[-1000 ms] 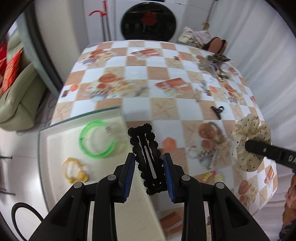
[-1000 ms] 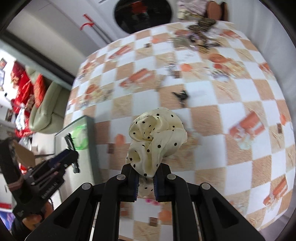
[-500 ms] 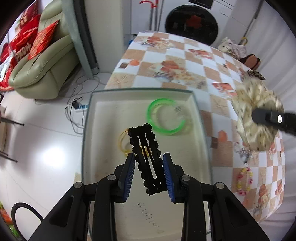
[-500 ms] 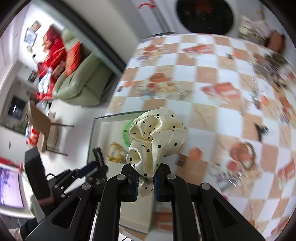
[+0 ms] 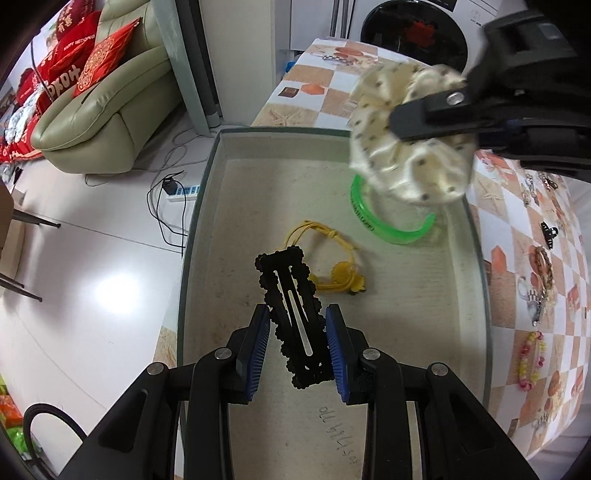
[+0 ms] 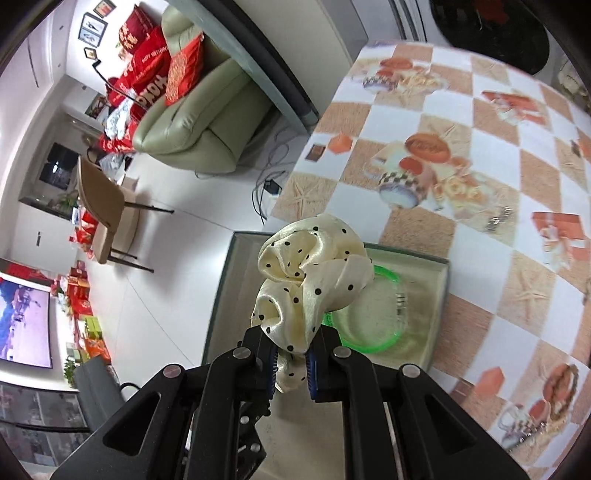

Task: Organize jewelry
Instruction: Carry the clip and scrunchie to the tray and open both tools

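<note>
My left gripper [image 5: 298, 345] is shut on a black scalloped hair clip [image 5: 291, 317] and holds it above the near part of the glass tray [image 5: 207, 177]. In the tray lie a green bangle [image 5: 373, 221] and a yellow cord hair tie [image 5: 332, 266]. My right gripper [image 6: 291, 363] is shut on a cream polka-dot scrunchie [image 6: 310, 284], held above the tray's far right part, over the bangle [image 6: 384, 332]. The scrunchie also shows in the left wrist view [image 5: 410, 147].
The tray sits at the left end of a table with a checkered cloth [image 5: 532, 229]. Loose jewelry lies on the cloth: a bead bracelet [image 5: 530, 360], a black claw clip [image 5: 548, 232], other trinkets [image 5: 537, 280]. A sofa [image 5: 110, 107] and a washing machine [image 5: 413, 29] stand beyond.
Both grippers have moved left from over the tablecloth to over the tray, each still holding its item. The right gripper with the scrunchie is now close above the green bangle.
</note>
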{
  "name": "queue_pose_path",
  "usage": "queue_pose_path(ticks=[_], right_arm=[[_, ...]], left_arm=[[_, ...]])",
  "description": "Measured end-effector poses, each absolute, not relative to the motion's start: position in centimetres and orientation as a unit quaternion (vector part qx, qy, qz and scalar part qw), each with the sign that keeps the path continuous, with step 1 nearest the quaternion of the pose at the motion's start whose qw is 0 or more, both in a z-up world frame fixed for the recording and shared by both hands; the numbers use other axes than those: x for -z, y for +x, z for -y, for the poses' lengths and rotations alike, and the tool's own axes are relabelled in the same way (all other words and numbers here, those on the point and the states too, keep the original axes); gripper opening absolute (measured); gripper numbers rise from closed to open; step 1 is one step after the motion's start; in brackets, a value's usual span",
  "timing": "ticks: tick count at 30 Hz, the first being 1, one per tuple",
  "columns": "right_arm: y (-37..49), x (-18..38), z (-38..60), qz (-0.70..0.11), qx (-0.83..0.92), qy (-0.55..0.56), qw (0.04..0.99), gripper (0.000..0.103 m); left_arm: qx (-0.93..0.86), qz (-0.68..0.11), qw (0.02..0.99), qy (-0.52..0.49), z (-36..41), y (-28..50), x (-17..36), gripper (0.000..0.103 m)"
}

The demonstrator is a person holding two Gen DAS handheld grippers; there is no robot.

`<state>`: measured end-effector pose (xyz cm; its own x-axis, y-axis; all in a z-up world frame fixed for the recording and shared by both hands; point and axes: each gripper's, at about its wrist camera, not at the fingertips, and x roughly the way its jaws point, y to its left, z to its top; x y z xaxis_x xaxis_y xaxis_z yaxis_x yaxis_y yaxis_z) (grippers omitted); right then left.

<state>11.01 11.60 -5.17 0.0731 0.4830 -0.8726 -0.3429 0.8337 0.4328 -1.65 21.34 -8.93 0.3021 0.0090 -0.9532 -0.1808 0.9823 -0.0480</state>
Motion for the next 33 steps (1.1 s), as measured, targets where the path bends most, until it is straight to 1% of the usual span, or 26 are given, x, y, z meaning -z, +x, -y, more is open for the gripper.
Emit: queue_pose_path(ticks=[7, 10, 15, 18, 19, 20, 21, 23, 25, 31, 33], right_arm=[[11.6, 8.1, -13.2, -0.642, -0.278, 0.044, 0.713, 0.014], [11.7, 9.2, -13.7, -0.650, -0.273, 0.038, 0.708, 0.017], [12.0, 10.4, -13.9, -0.658, -0.264, 0.034, 0.705, 0.018], [12.0, 10.7, -13.9, -0.661, -0.261, 0.034, 0.703, 0.022], [12.1, 10.8, -13.9, -0.662, -0.260, 0.035, 0.702, 0.028], [12.1, 10.8, -13.9, -0.662, -0.259, 0.035, 0.703, 0.034], [12.1, 10.8, -13.7, -0.662, -0.258, 0.035, 0.703, 0.037], [12.1, 10.6, -13.5, -0.660, -0.259, 0.038, 0.705, 0.047], [12.2, 10.3, -13.2, -0.657, -0.260, 0.045, 0.706, 0.055], [12.4, 9.1, -12.0, -0.649, -0.265, 0.071, 0.710, 0.063], [12.4, 8.6, -11.6, -0.646, -0.265, 0.078, 0.711, 0.068]], left_arm=[[-0.063, -0.594, 0.799, -0.067, -21.3, -1.4, 9.9, 0.036], [-0.067, -0.596, 0.798, -0.059, -20.9, -1.5, 10.0, 0.036], [-0.068, -0.598, 0.797, -0.054, -20.6, -1.5, 10.2, 0.037], [-0.069, -0.599, 0.796, -0.049, -20.4, -1.5, 10.3, 0.039], [-0.072, -0.600, 0.796, -0.045, -20.4, -1.5, 10.3, 0.059], [-0.075, -0.599, 0.796, -0.044, -20.4, -1.5, 10.2, 0.085], [-0.079, -0.592, 0.801, -0.044, -20.6, -1.6, 10.0, 0.087], [-0.082, -0.585, 0.806, -0.045, -20.6, -1.8, 9.6, 0.087], [-0.081, -0.589, 0.803, -0.043, -20.5, -1.7, 9.6, 0.087], [-0.080, -0.594, 0.800, -0.034, -20.2, -1.8, 9.3, 0.087], [-0.081, -0.594, 0.799, -0.033, -20.2, -1.8, 9.3, 0.087]])
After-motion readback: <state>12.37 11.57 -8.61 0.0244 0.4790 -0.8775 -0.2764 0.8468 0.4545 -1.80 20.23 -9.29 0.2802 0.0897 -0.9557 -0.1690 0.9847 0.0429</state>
